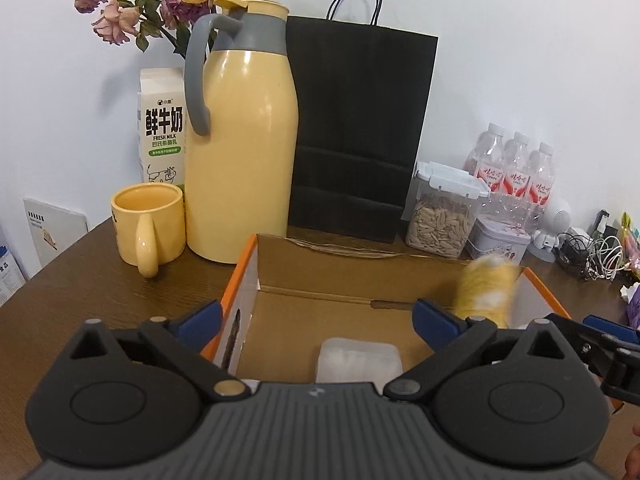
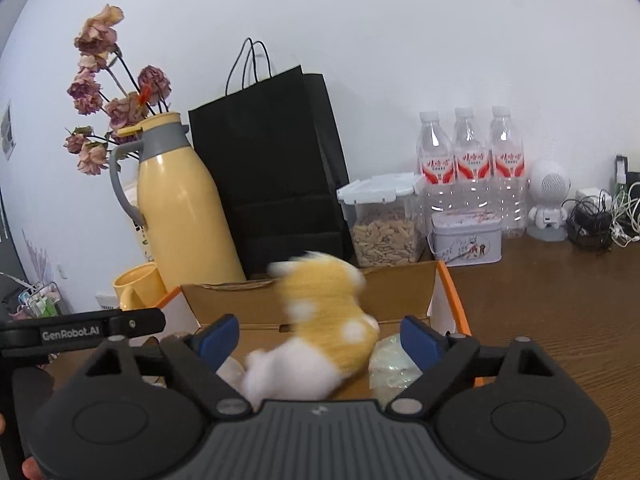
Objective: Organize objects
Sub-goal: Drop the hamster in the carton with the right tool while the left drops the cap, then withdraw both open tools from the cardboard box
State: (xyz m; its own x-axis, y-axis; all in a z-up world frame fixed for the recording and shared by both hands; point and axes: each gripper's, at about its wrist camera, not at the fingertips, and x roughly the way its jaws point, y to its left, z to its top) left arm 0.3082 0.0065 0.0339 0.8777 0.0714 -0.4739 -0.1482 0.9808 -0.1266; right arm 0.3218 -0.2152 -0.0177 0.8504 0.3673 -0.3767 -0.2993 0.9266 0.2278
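An open cardboard box (image 1: 320, 276) with orange edges stands on the brown table; it also shows in the right wrist view (image 2: 404, 292). A yellow and white plush toy (image 2: 324, 320) is blurred in the air between my right gripper's (image 2: 316, 334) wide-open fingers, touching neither, over the box. In the left wrist view the toy (image 1: 486, 292) is at the box's right side. My left gripper (image 1: 316, 318) is open and empty above the box. A white packet (image 1: 358, 360) lies on the box floor. A clear wrapped packet (image 2: 390, 364) lies in the box too.
Behind the box stand a yellow thermos jug (image 1: 242, 136), a yellow mug (image 1: 148, 228), a milk carton (image 1: 162, 128), a black paper bag (image 1: 356, 128), a seed container (image 1: 440, 212), a tin (image 2: 466, 238), three water bottles (image 2: 468, 160), and cables (image 2: 600, 216).
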